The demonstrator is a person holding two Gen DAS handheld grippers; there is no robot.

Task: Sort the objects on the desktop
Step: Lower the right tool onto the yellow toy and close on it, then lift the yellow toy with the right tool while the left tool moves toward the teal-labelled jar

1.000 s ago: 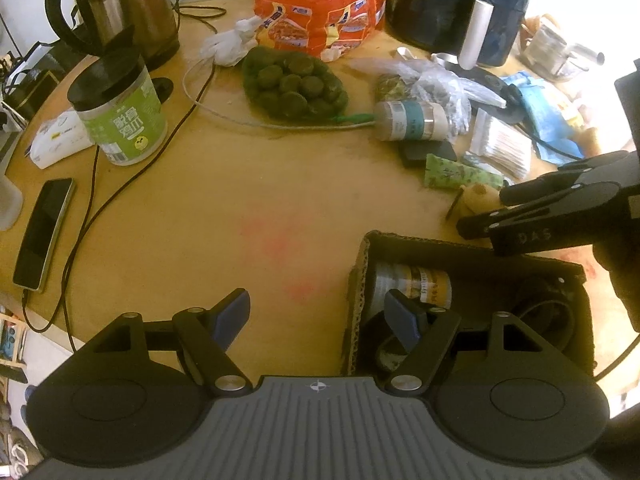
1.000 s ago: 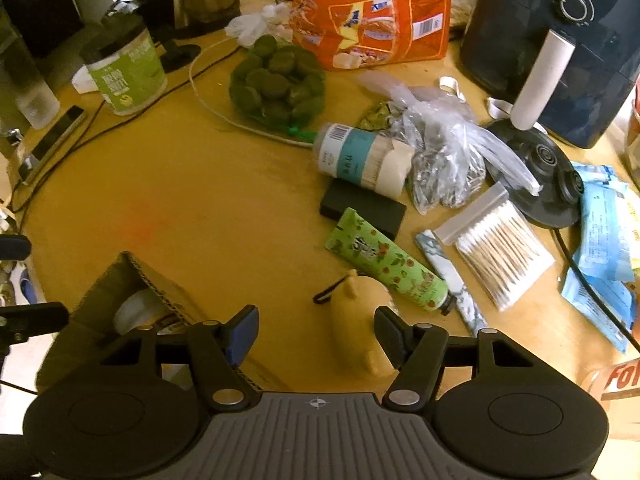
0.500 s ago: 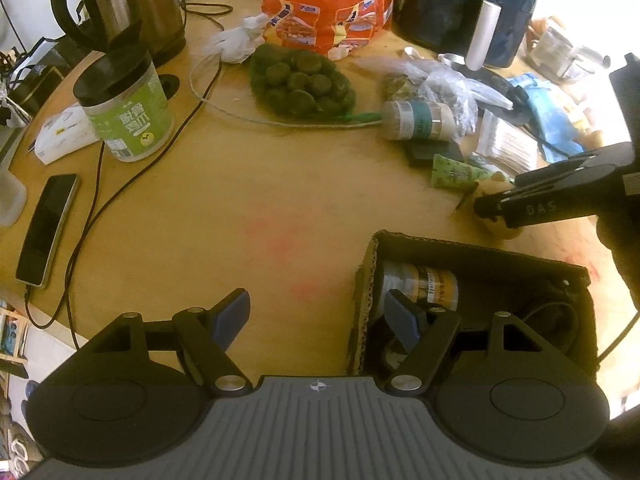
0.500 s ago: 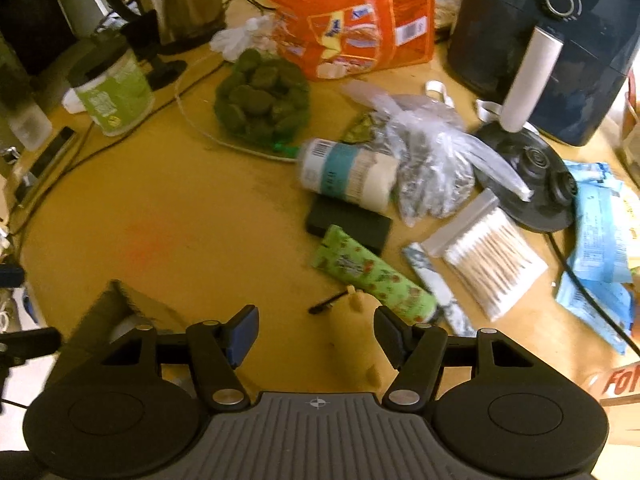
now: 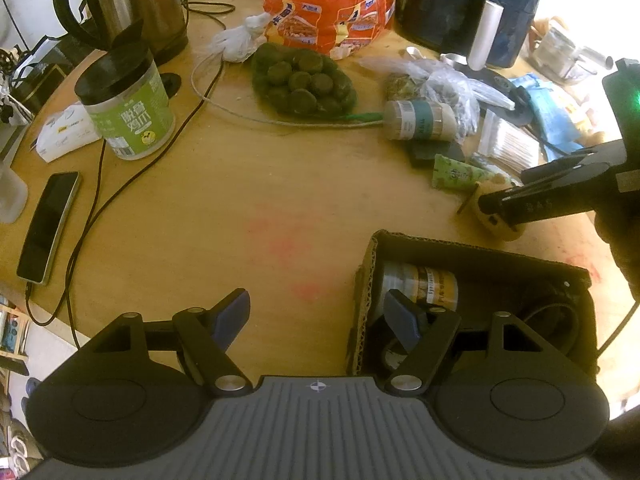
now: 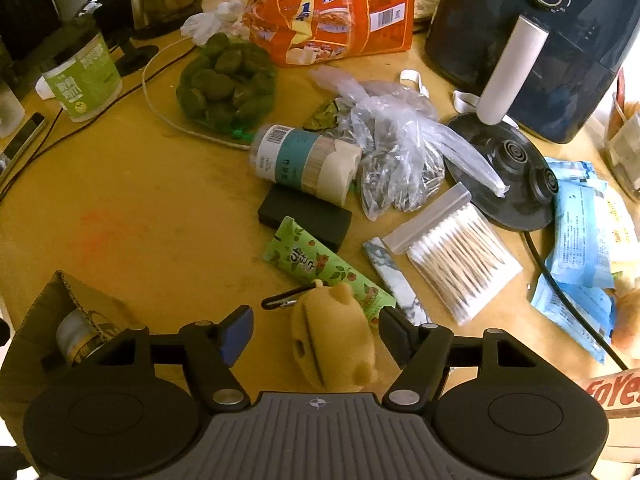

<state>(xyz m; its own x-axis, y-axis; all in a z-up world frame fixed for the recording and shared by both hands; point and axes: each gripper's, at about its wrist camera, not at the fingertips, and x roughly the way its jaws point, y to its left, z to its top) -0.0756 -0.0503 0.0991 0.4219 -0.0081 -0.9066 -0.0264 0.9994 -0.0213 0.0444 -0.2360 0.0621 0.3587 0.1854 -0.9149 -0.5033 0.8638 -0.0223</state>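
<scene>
Desk (image 5: 248, 200) clutter is barely dented so far, I'd say. The right gripper (image 6: 316, 330) sits with its jaws wide on either side of the yellow plush keychain (image 6: 332, 344), which lies flat on the desk; they've just been opening further and neither pad touches it, so it isn't grabbed yet.

At about 10 o'clock from there is the cardboard box (image 6: 80, 300), holding a can (image 6: 74, 334) and something dark I can't make out.

The left gripper (image 5: 318, 318) hangs open and empty over the box's near-left corner.

Still loose, from 12 to 2 o'clock: green tube (image 6: 320, 268), black block (image 6: 304, 216), toothpick jar (image 6: 304, 164), cotton swabs (image 6: 460, 256), plastic bag (image 6: 396, 152). Most of the sorting is left.
</scene>
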